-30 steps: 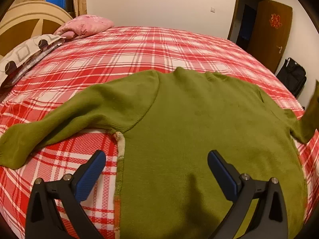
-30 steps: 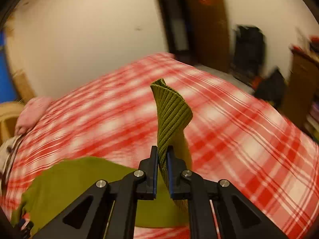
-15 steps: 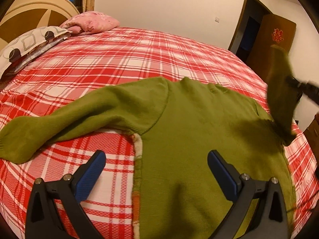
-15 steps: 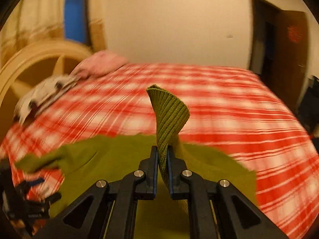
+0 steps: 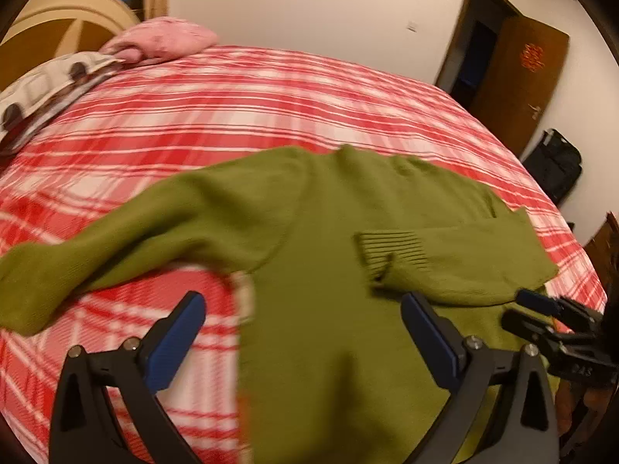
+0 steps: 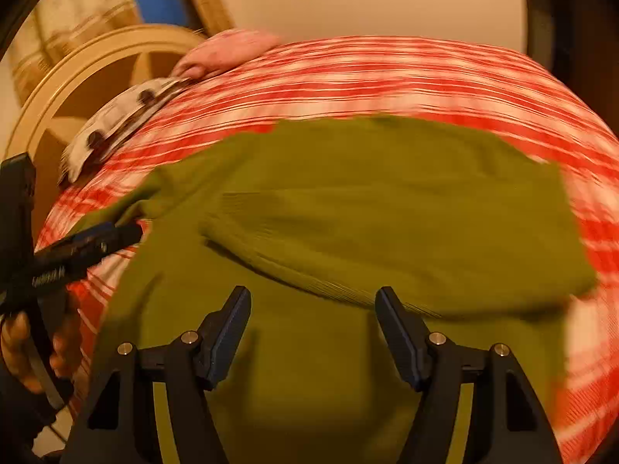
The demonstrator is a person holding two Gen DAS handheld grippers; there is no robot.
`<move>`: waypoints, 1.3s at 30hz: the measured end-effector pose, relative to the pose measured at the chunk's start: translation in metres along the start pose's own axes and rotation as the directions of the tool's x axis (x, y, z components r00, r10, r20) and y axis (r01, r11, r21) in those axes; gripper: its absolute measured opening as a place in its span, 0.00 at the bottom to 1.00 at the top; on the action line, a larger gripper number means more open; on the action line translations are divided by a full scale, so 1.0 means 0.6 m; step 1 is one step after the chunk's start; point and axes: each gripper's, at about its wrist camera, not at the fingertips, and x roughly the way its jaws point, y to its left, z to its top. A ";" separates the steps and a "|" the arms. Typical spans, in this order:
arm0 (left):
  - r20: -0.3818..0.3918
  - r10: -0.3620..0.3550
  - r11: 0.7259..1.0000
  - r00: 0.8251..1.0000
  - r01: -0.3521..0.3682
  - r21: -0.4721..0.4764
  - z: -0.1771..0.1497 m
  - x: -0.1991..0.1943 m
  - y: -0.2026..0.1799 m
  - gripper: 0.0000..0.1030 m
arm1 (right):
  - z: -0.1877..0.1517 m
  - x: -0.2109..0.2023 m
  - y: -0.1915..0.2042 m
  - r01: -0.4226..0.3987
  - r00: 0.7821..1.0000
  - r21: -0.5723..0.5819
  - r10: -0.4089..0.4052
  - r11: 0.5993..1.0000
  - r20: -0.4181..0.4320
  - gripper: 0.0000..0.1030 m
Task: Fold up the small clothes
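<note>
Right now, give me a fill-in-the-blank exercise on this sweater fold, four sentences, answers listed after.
1. The green sweater lies on a red-and-white ____ bedspread.
2. The sleeve whose ribbed cuff rests on the sweater's body is ____ inward.
3. The other sleeve lies ____ on the bedspread.
4. The right gripper is ____, with nothing between its fingers.

Answers: plaid; folded; stretched out; open

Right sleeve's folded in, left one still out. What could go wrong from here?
1. The folded sleeve lies loose on the sweater, its ribbed cuff curled; dragging the body could undo it.
2. The right gripper, jaws just opened and empty, hovers close over the fabric and may snag it.
3. The other sleeve sprawls across the plaid bedspread; pulling it could skew the body.
</note>
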 end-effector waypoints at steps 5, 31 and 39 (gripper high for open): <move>-0.049 -0.044 0.997 0.998 0.048 0.065 0.025 0.051 -0.057 0.81 | -0.044 -0.064 -0.076 0.086 0.995 0.109 -0.090 0.990 0.034 0.66; 0.041 0.040 0.992 0.998 -0.044 0.119 0.078 0.045 -0.038 0.07 | -0.134 -0.103 -0.121 0.155 0.986 0.168 -0.164 0.974 0.042 0.66; -0.032 0.096 0.993 0.995 -0.094 0.069 0.045 0.099 -0.013 0.14 | -0.047 -0.084 -0.152 0.344 0.935 0.124 -0.351 0.931 0.045 0.66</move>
